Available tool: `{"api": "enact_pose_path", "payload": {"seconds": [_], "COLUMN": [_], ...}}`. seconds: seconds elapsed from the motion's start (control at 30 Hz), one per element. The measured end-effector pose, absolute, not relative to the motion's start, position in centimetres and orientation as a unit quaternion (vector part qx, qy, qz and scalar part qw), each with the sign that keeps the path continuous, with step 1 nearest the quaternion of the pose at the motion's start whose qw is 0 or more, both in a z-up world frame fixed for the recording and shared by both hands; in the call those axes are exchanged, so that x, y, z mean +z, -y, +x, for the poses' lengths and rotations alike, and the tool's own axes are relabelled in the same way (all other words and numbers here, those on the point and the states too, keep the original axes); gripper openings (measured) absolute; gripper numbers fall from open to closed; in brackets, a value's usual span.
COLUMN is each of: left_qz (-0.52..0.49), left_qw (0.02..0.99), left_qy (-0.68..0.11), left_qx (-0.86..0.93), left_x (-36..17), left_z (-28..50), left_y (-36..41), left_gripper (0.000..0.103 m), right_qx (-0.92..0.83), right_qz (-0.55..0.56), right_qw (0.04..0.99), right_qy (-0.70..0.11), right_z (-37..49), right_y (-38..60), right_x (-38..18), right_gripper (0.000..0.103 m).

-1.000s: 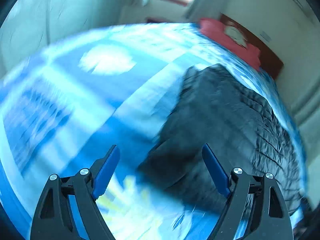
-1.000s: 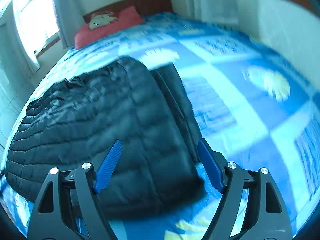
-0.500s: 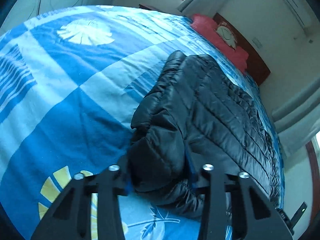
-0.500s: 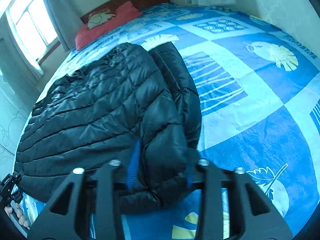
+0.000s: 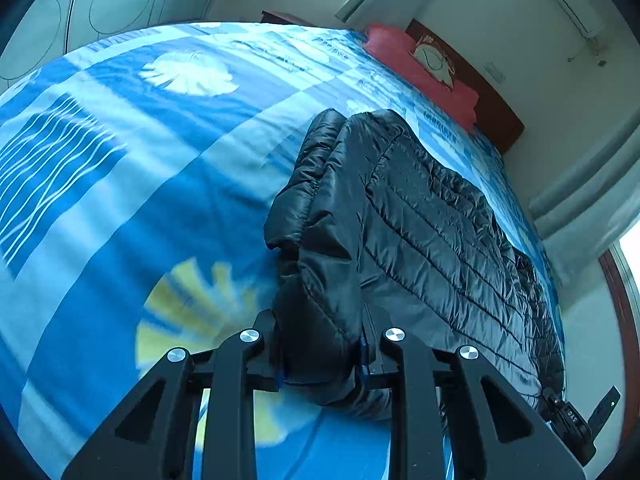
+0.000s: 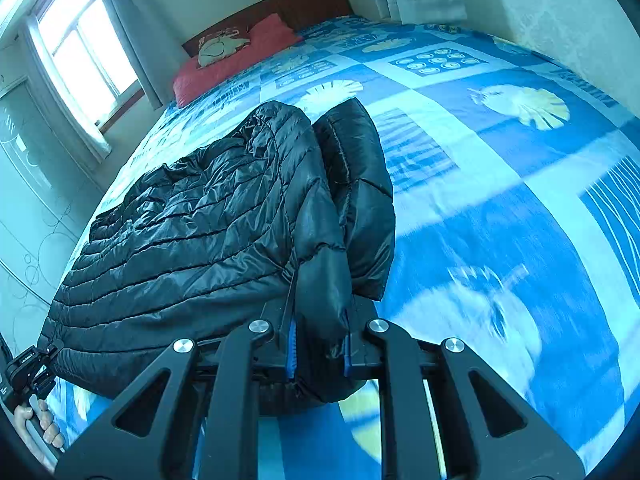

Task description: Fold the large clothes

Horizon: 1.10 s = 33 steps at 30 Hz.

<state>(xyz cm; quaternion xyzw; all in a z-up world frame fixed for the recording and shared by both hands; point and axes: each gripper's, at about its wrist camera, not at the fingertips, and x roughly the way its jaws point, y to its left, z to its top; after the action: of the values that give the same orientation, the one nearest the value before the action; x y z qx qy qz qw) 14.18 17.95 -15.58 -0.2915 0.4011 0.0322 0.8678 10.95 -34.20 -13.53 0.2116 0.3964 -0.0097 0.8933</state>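
A black quilted puffer jacket point(image 5: 432, 232) lies on a bed with a blue patterned cover point(image 5: 160, 168); it also shows in the right wrist view point(image 6: 192, 232). My left gripper point(image 5: 322, 364) is shut on a bunched near corner of the jacket, lifted slightly off the cover. My right gripper point(image 6: 318, 354) is shut on another near corner of the jacket, beside a folded-over sleeve point(image 6: 360, 184). The blue finger pads are mostly hidden by the fabric.
A red pillow point(image 5: 420, 76) and a dark wooden headboard point(image 6: 304, 4) are at the far end of the bed. A window point(image 6: 84, 52) with curtains is on the far left wall. The other gripper and a hand point(image 6: 32, 420) show at the lower left.
Both grippers were open above the jacket's near edge a second ago. They have closed on the fabric and now lift the near edge slightly off the cover.
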Motion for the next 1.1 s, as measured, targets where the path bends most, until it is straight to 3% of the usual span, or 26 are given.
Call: {"api": "enact_pose_path", "payload": {"seconds": [0.43,1.1], "left_qz": [-0.281,-0.274], "left_qw": [0.865,0.864], "left_qy": [-0.413,-0.421], "left_qx": [0.040,0.039], "left_x": [-16.0,-16.6], "left_z": [7.0,5.3], "left_y": [-17.7,-18.2], "left_gripper": [0.026,0.026], "right_qx": [-0.008,-0.007], "right_qz": [0.207,0.215], "right_qw": [0.892,0.888], "right_qy": [-0.402,-0.407], "right_z": [4.0,2.5], "right_y": [34.3,35.5], "right_x": [-14.1,-14.8], "right_gripper": [0.015,0.017]}}
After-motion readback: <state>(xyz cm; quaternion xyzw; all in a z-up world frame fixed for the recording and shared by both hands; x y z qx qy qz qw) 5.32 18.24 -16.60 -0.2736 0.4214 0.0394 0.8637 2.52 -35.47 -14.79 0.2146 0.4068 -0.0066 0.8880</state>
